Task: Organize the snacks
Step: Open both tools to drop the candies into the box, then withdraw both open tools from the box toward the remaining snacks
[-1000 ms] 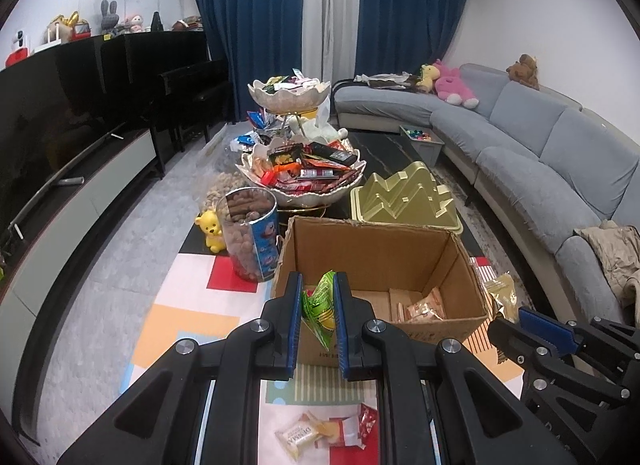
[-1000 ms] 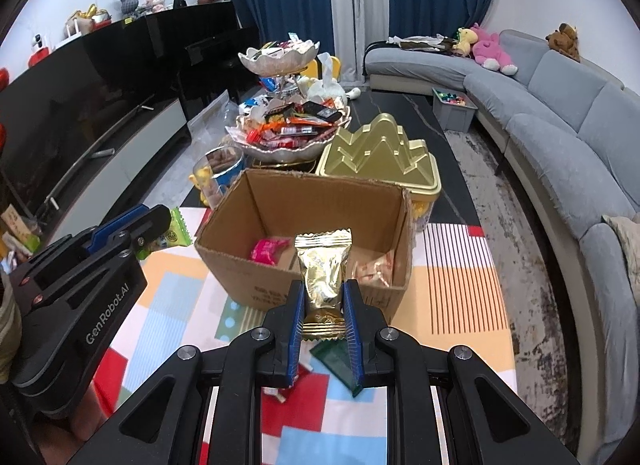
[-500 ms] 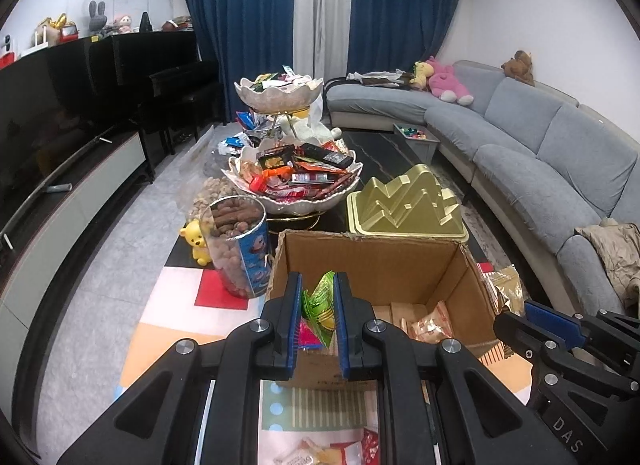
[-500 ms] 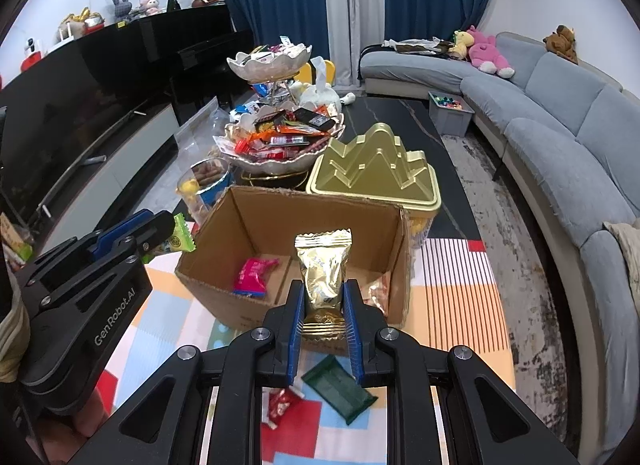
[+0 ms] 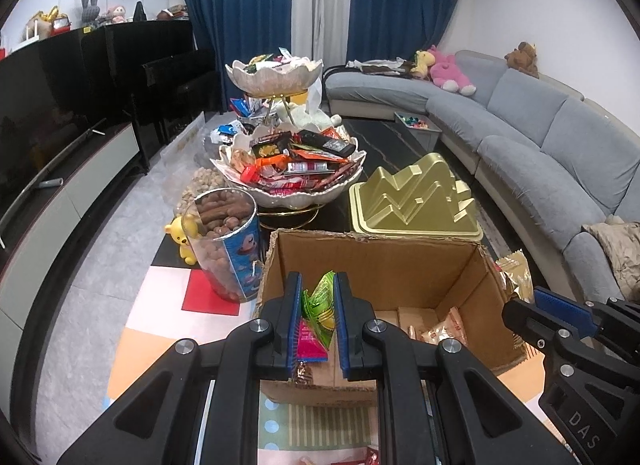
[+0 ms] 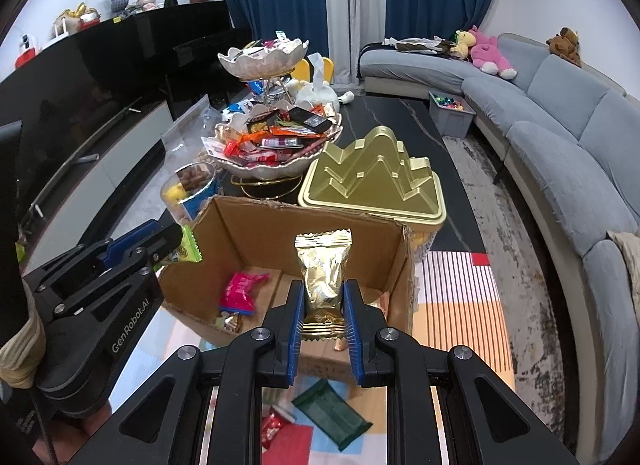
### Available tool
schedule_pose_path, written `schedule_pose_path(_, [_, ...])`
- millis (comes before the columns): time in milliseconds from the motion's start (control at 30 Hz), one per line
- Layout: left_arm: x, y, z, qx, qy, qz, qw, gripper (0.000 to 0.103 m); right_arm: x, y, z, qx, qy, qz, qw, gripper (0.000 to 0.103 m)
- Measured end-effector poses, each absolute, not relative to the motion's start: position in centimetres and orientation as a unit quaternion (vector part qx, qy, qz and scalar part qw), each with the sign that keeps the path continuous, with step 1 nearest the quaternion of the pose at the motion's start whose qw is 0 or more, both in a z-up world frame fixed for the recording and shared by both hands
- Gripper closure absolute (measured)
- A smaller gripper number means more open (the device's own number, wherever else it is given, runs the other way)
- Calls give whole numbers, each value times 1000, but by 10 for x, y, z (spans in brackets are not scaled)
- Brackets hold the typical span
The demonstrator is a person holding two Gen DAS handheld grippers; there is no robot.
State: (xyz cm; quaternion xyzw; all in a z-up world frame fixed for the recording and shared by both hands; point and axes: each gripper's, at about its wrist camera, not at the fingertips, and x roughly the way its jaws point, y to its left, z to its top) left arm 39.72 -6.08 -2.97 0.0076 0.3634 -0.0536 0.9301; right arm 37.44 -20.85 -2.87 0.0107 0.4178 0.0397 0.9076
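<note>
The left gripper (image 5: 316,321) has its fingers (image 5: 293,321) clamped on a crinkled green snack packet (image 5: 320,303), and the right gripper (image 6: 323,319) pinches a gold foil snack packet (image 6: 323,277). Over the last second both have advanced, so each packet now hangs above the near rim of the open brown cardboard box (image 6: 296,229). Release into the box, which already holds a pink wrapped snack (image 6: 241,292), appears to be the next step.
</note>
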Motion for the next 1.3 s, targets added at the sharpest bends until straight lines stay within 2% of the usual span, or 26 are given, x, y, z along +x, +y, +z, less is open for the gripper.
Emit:
schedule_pose_path(267, [409,-62,-38,6,376,-57,925,84,386,-206,-35,-3,416,41,909,82])
schedule_pose_path(400, [411,-61,-39,9,380,-55,924,70,387,-204,-32,-19,409,39,912,79])
schedule_pose_path(467, [410,-60,-39,8,379,-54,924,65,386,-204,-30,-24,403,36,914,59])
schedule_pose_path(533, [409,-59,-37,8,379,-51,924,60,384,-204,-26,-26,395,31,918,49])
schedule_pose_path(667, [405,-57,-31,7,373,-44,927,47,380,-205,-20,-27,387,25,921,38])
schedule_pose_path(933, [394,-51,-15,6,361,-34,932,37,370,-207,-9,-21,381,20,924,37])
schedule_pose_path(1300, [369,-44,6,7,347,-33,937,36,346,-206,14,-21,363,17,931,37])
